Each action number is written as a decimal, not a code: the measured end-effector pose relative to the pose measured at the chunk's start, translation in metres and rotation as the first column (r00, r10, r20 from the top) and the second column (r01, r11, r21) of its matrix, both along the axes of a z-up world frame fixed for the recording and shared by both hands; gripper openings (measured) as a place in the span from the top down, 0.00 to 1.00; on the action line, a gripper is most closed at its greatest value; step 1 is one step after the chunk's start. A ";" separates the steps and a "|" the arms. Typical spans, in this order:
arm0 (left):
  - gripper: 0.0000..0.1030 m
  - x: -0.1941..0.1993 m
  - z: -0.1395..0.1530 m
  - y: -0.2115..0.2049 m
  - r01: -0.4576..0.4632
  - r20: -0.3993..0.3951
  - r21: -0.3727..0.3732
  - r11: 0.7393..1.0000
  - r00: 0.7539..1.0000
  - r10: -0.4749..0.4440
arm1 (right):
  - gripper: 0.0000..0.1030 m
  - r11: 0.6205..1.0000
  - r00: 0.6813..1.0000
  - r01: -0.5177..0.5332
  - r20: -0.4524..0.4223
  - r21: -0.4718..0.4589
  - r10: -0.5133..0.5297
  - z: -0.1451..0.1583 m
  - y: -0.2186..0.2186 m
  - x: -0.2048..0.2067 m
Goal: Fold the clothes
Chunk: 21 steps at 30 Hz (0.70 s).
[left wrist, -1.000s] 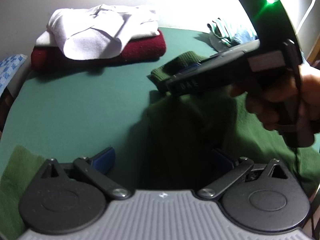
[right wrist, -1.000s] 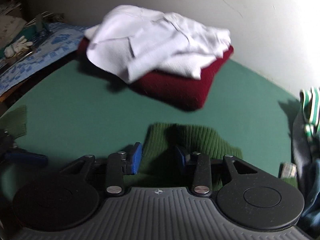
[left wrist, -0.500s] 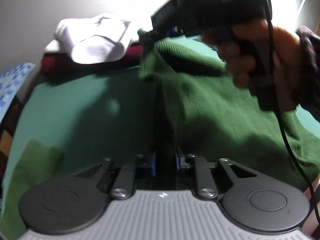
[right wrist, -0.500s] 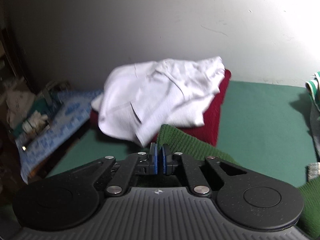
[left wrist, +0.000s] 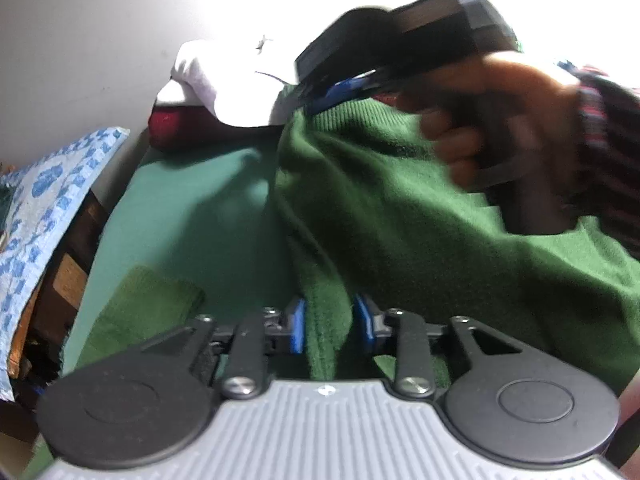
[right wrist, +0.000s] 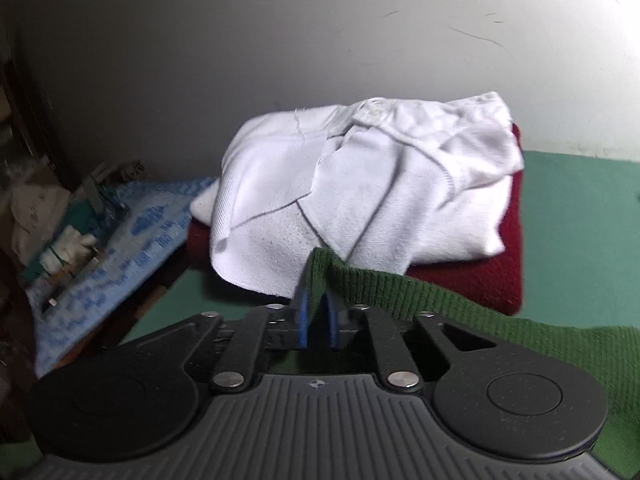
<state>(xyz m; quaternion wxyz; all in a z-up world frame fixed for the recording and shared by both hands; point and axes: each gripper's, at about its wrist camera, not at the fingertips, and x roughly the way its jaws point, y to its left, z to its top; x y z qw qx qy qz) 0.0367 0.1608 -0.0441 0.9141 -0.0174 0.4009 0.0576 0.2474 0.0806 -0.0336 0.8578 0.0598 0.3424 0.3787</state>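
Both grippers, left [left wrist: 328, 326] & right [right wrist: 318, 320], have jaws easing wider yet grasping the dark green knit sweater [left wrist: 400, 208]; keep edge taut, lay evenly.

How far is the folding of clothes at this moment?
Done: a white garment lies folded on a red one. In hand: the left gripper and right gripper each pinch the green sweater. Left: its fold is not yet made.
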 end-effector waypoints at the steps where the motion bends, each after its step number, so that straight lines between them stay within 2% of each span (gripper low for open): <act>1: 0.60 -0.001 0.001 0.004 -0.008 0.005 -0.017 1.000 1.000 0.008 | 0.57 1.000 1.000 0.024 0.011 0.019 -0.025 0.007 -0.017 -0.003; 3: 0.60 -0.005 0.008 0.015 -0.025 0.024 -0.059 0.998 0.999 0.026 | 0.57 0.996 0.993 0.088 0.072 0.009 -0.089 0.018 -0.055 -0.010; 5: 0.48 -0.007 0.016 0.029 -0.037 0.053 -0.107 0.994 0.998 0.043 | 0.57 0.984 0.980 0.169 0.114 -0.052 -0.162 0.020 -0.096 -0.010; 6: 0.37 -0.005 0.021 0.036 -0.042 0.065 -0.118 0.992 0.997 0.050 | 0.56 0.973 0.972 0.211 0.125 -0.089 -0.200 0.017 -0.117 -0.008; 8: 0.33 0.006 0.029 0.048 -0.053 0.083 -0.122 0.991 0.994 0.063 | 0.56 0.940 0.950 0.304 0.124 -0.157 -0.287 0.012 -0.157 0.002; 10: 0.28 0.028 0.034 0.056 -0.046 0.085 -0.126 0.991 0.995 0.057 | 0.56 0.910 0.926 0.377 0.087 -0.174 -0.367 0.001 -0.190 0.013; 11: 0.27 0.043 0.033 0.058 -0.040 0.077 -0.123 0.992 0.996 0.050 | 0.57 0.907 0.924 0.383 0.073 -0.173 -0.376 -0.003 -0.200 0.016; 15: 0.26 0.110 0.021 0.056 0.004 0.021 -0.102 0.995 1.000 -0.002 | 0.56 0.930 0.949 0.315 0.083 -0.188 -0.304 -0.015 -0.197 0.018; 17: 0.25 0.139 0.012 0.052 0.022 -0.012 -0.088 0.996 1.000 -0.024 | 0.56 0.920 0.951 0.308 0.119 -0.242 -0.287 -0.019 -0.183 0.016; 18: 0.25 0.150 0.009 0.050 0.031 -0.023 -0.092 0.995 0.999 -0.034 | 0.56 0.923 0.956 0.291 0.107 -0.253 -0.272 -0.024 -0.180 0.018; 19: 0.27 0.159 0.007 0.047 0.037 -0.030 -0.102 0.994 0.999 -0.040 | 0.53 0.929 0.962 0.274 0.095 -0.251 -0.258 -0.028 -0.178 0.019; 21: 0.34 0.172 0.004 0.041 0.050 -0.046 -0.116 0.992 0.997 -0.056 | 0.58 0.928 0.963 0.266 0.125 -0.263 -0.240 -0.030 -0.174 0.019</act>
